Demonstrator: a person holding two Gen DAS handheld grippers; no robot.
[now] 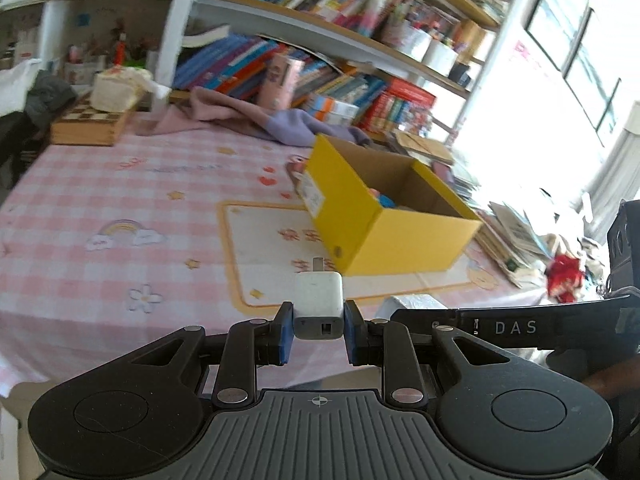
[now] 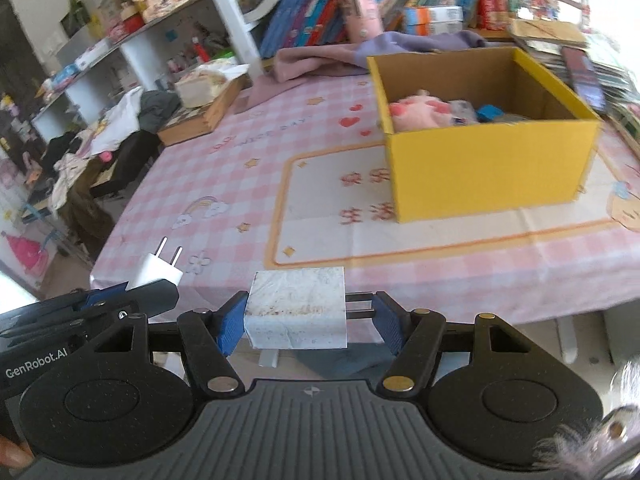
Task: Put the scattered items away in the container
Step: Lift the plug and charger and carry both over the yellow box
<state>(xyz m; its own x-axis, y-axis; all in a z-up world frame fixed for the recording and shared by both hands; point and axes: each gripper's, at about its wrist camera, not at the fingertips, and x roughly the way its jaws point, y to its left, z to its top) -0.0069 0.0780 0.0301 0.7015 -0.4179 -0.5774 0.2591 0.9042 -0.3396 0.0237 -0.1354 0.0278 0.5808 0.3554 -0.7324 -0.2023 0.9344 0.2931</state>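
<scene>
My left gripper [image 1: 318,320] is shut on a small white charger plug [image 1: 319,304], its prongs pointing forward. The same plug [image 2: 160,270] shows at the left of the right wrist view. My right gripper [image 2: 310,312] is shut on a bigger, scuffed white adapter [image 2: 296,314]; the left pad presses its body and the right pad meets its two metal prongs. Ahead stands the open yellow cardboard box [image 1: 400,240] [image 2: 488,168] on the pink checked tablecloth [image 2: 224,168]. Inside it lie a pink plush toy [image 2: 416,114] and a blue item [image 2: 490,113]. Both grippers hover short of the box.
A purple cloth [image 2: 360,54] lies behind the box. Stacked books and papers [image 1: 516,240] crowd the table's right side. A wooden chessboard box [image 1: 90,122] sits at the far left corner. Bookshelves [image 1: 320,12] run along the back. A cluttered chair [image 2: 120,136] stands left of the table.
</scene>
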